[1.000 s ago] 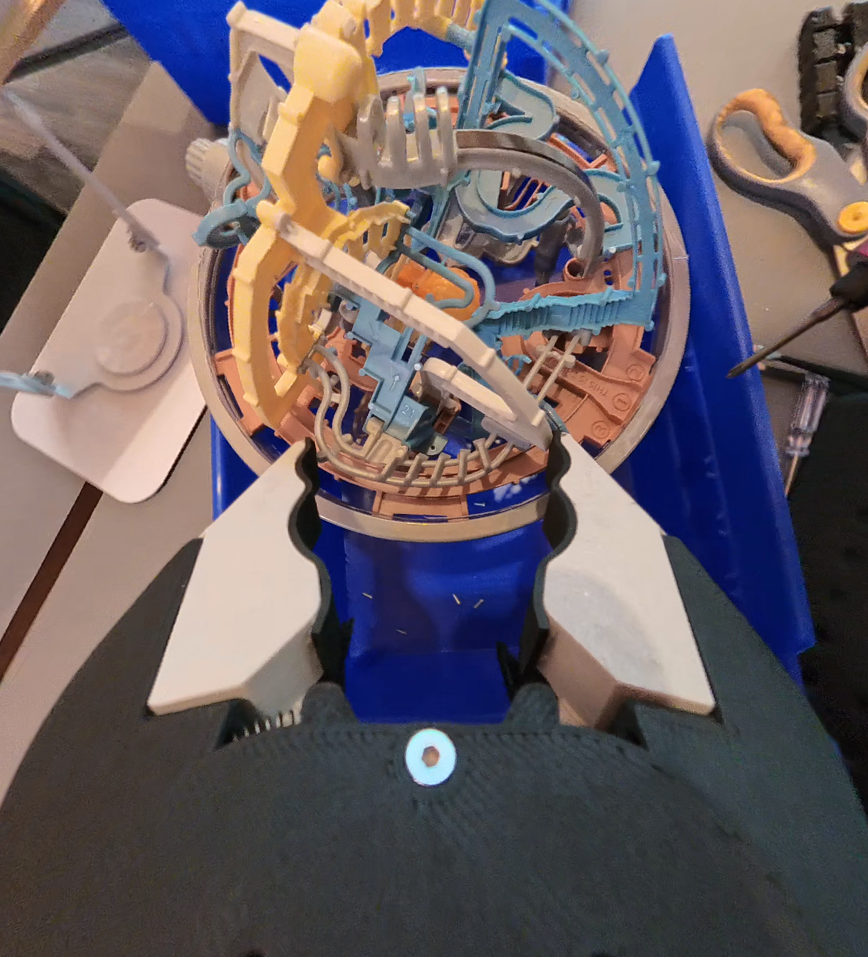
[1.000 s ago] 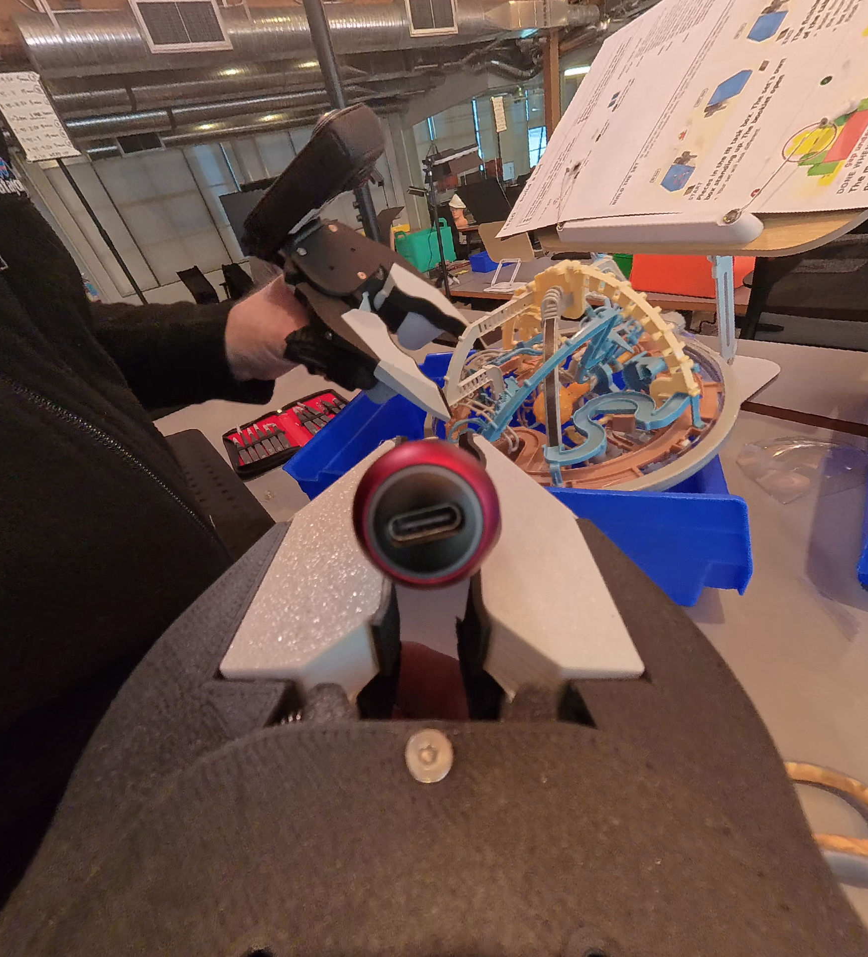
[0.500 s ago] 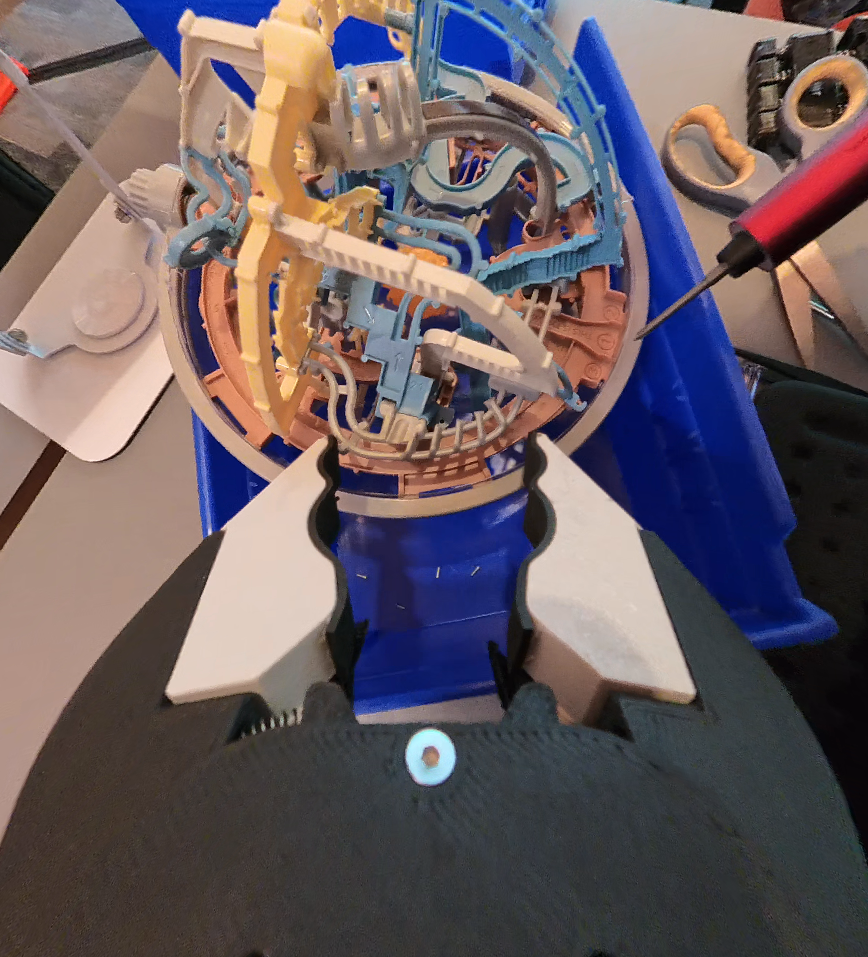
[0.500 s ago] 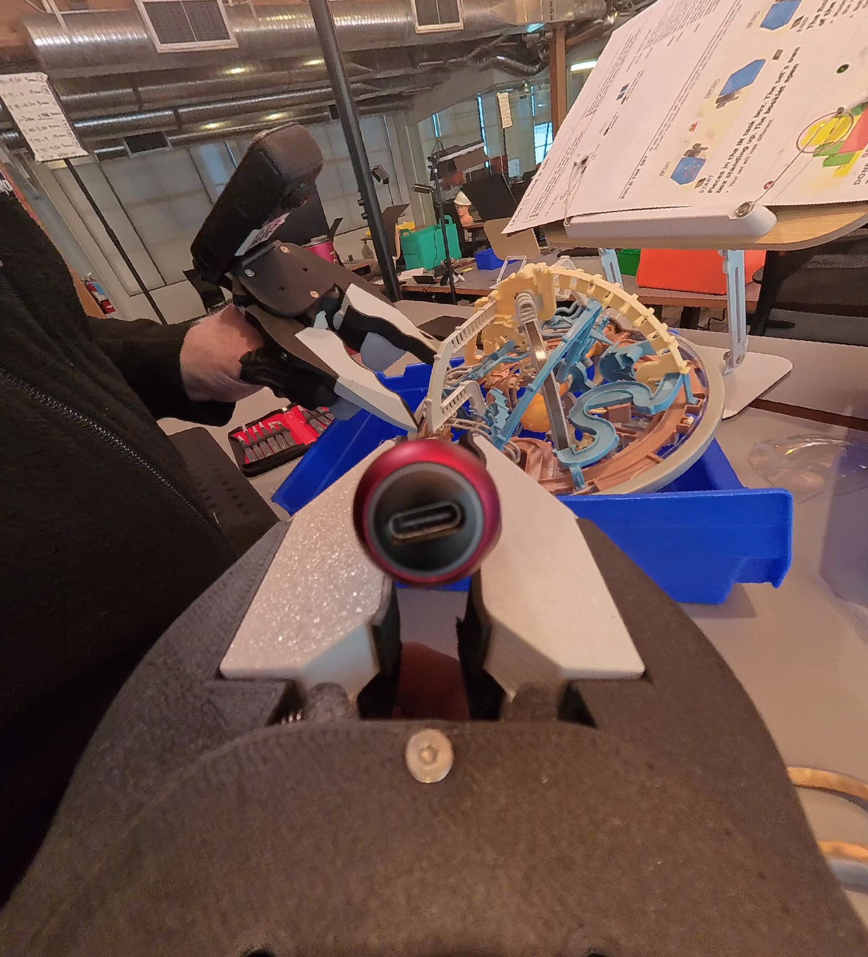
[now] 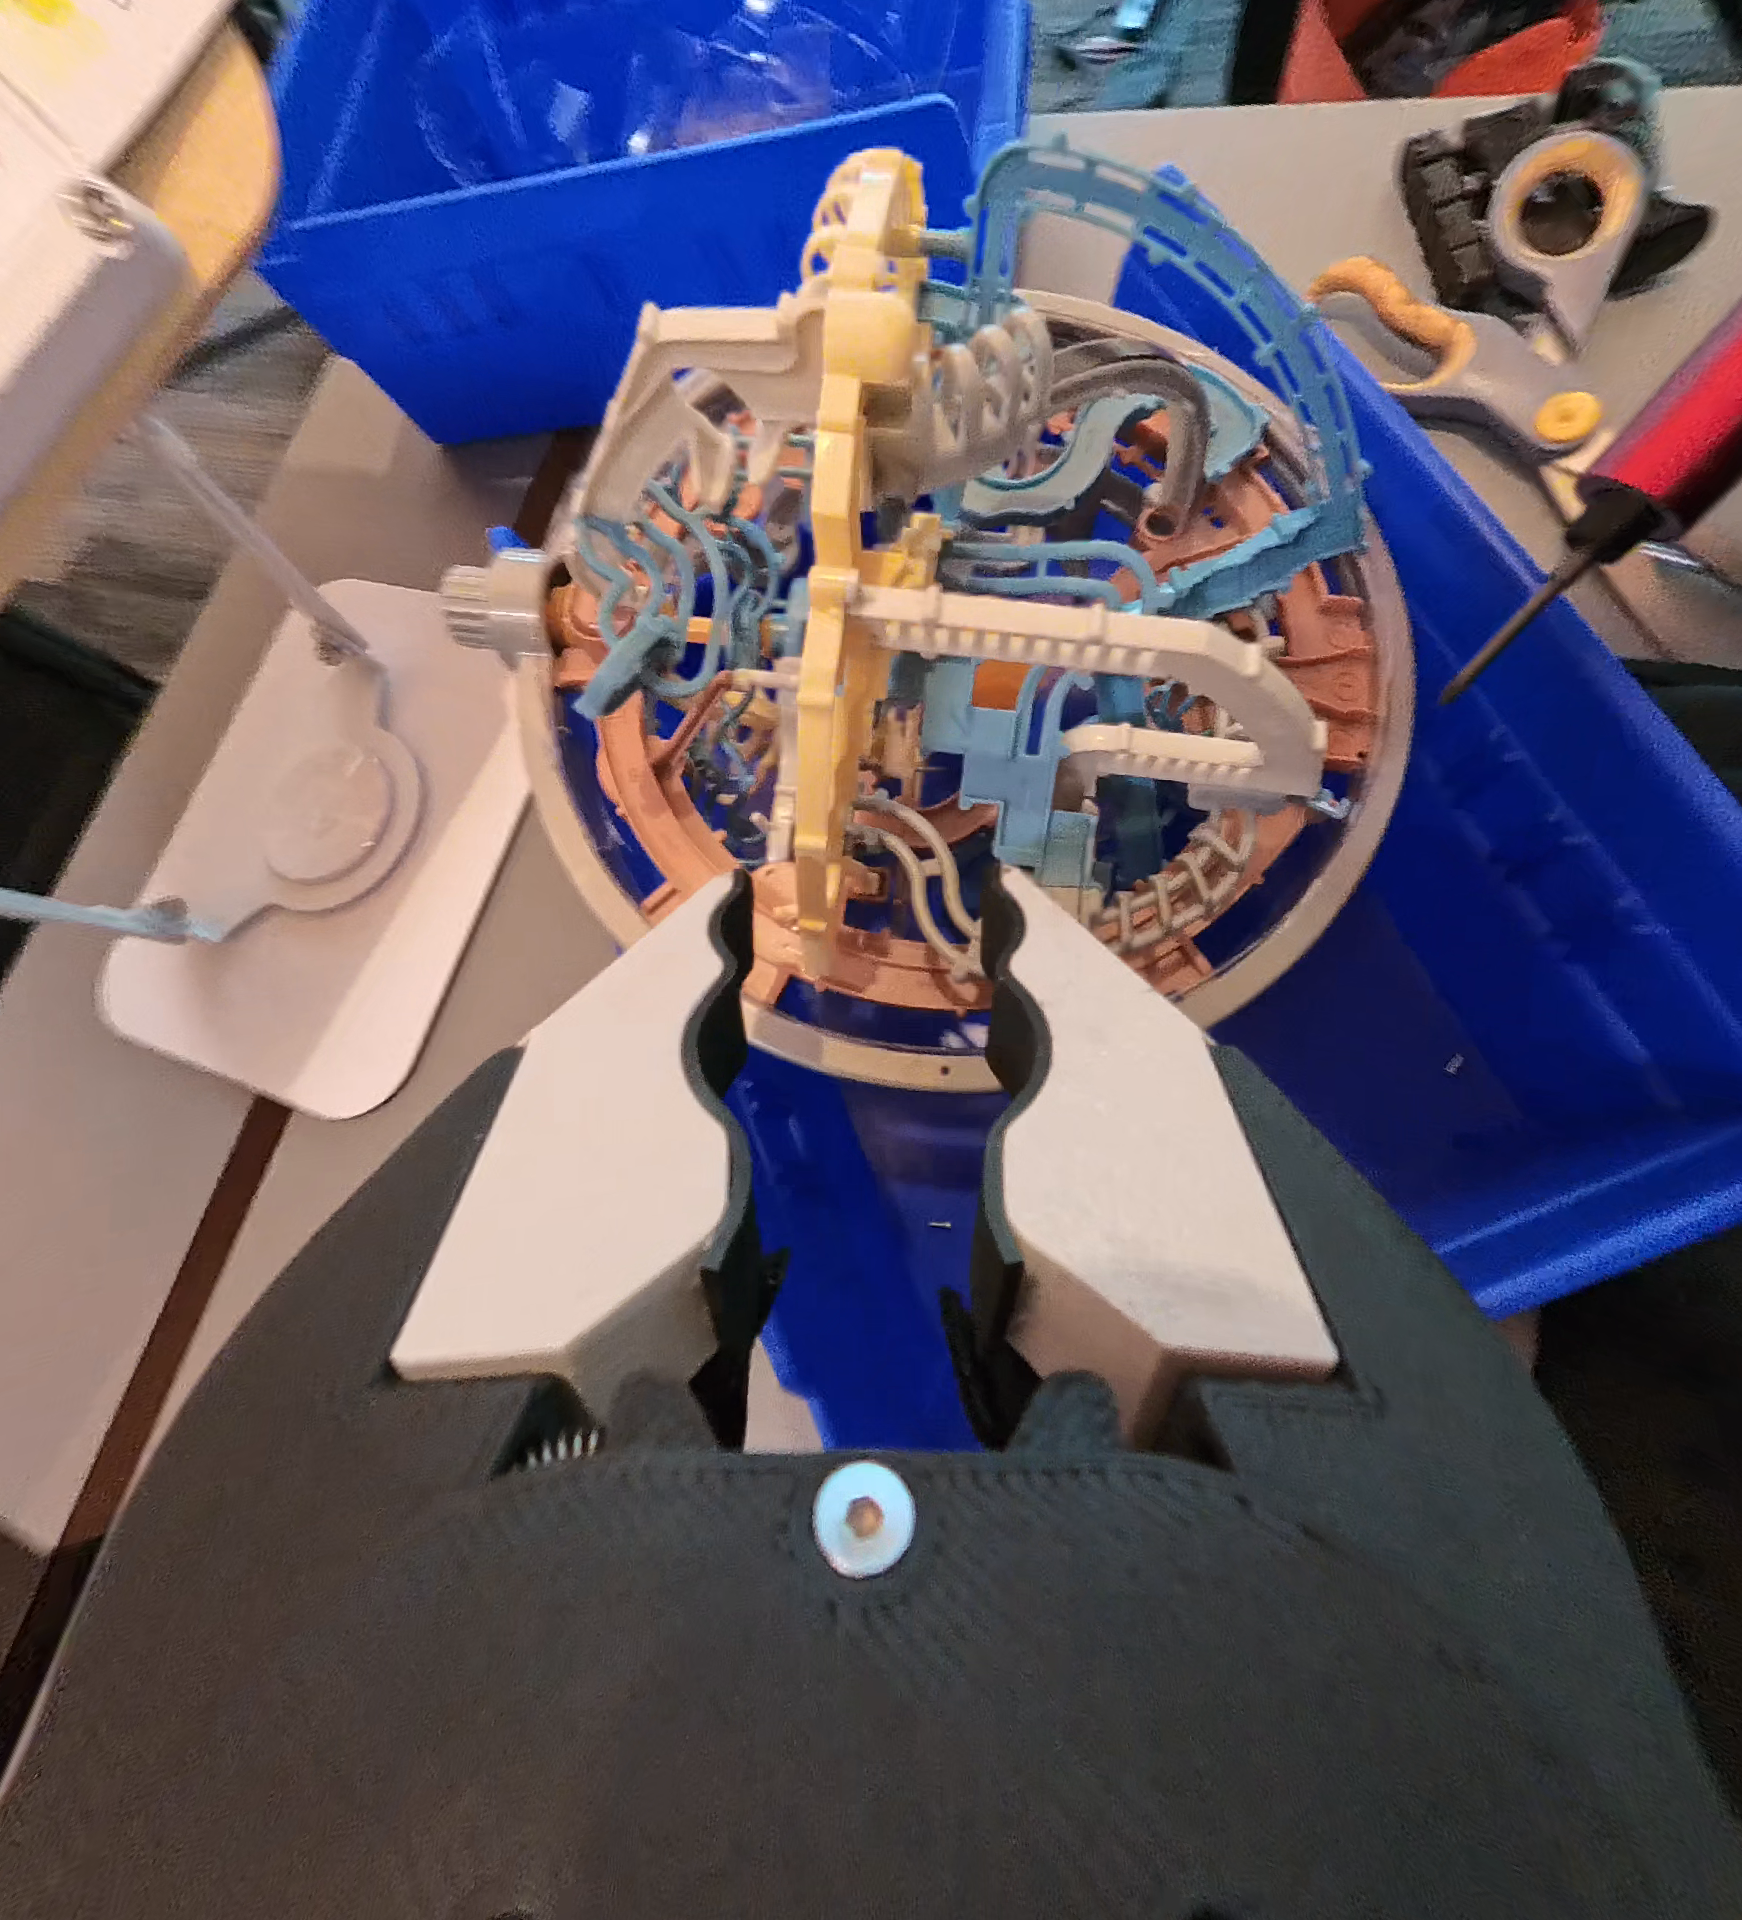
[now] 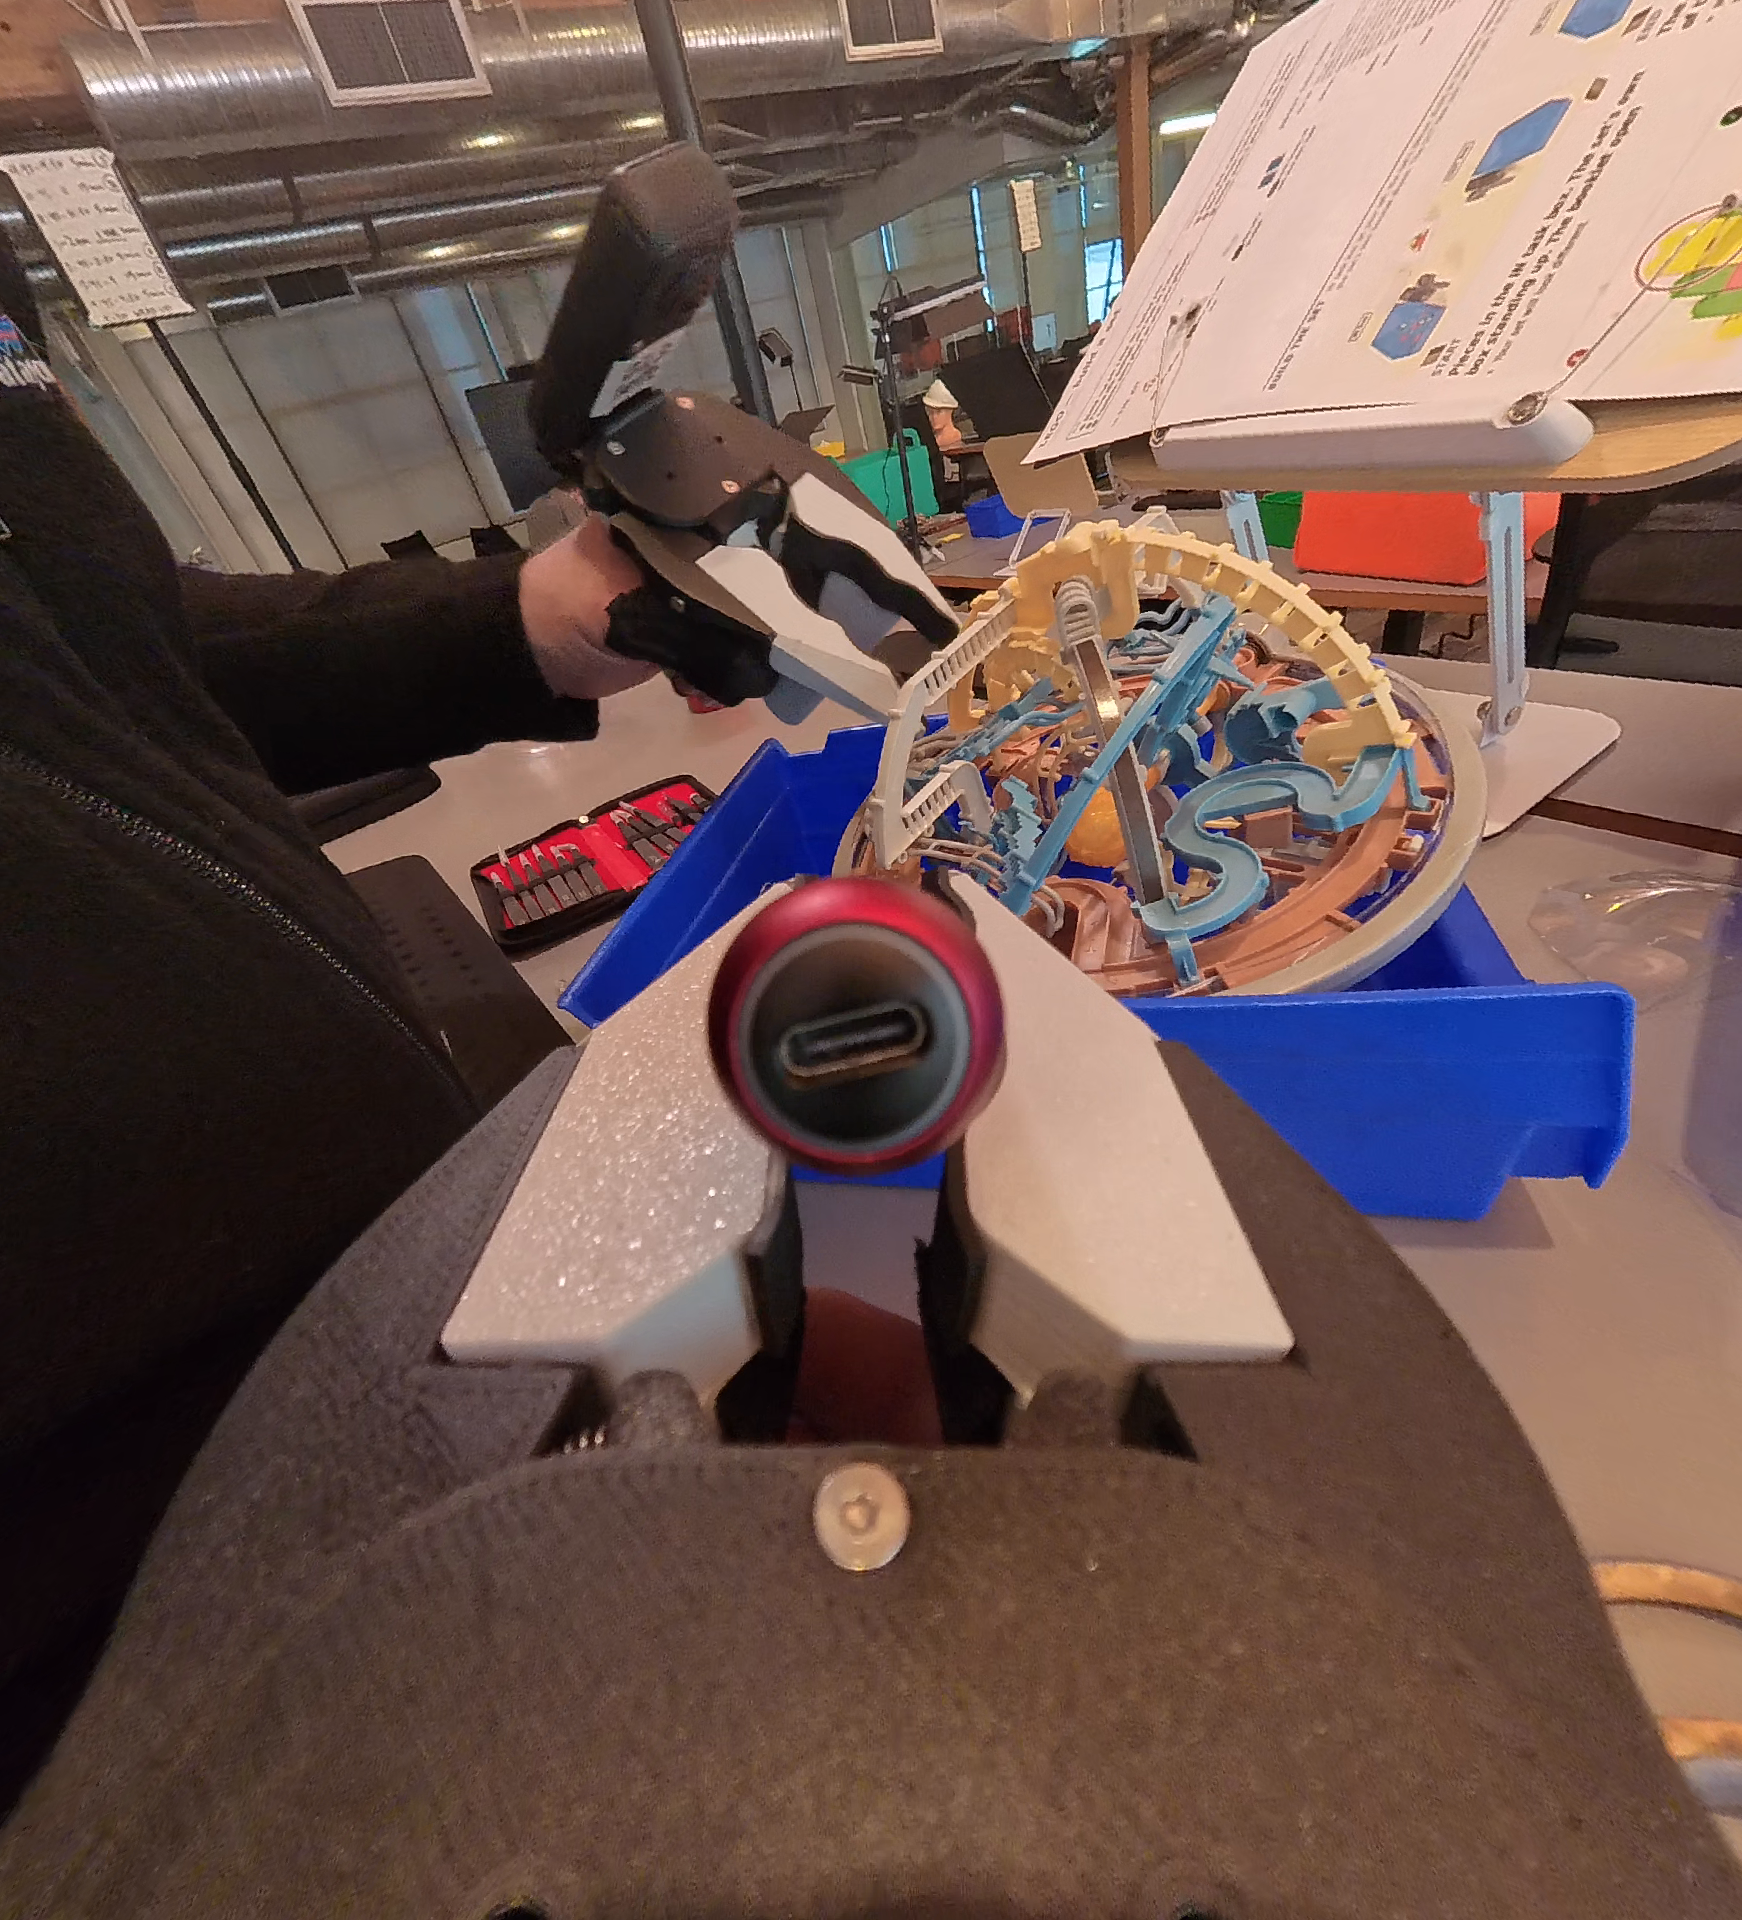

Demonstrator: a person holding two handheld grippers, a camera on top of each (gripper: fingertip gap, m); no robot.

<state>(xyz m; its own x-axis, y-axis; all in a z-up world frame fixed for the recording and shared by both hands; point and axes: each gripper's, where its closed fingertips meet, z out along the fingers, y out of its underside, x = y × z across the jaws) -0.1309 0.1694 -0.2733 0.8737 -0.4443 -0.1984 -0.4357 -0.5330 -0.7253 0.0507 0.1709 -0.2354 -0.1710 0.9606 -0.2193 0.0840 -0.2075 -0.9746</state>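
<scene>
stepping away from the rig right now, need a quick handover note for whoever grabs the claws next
Left claw: open, fingertips at the near rim of the plastic track maze, with part of the rim showing in the gap between them. Whether they touch it cannot be told.
Right claw: shut on the red screwdriver. Its bit points toward the maze's right rim but is apart from it.
Maze: sits tilted in the blue bin on the table.
Nearby on the table: scissors, red bit case, sheet stand.

Scissors [image 5: 1407, 322], red bit case [image 6: 592, 862]
</scene>
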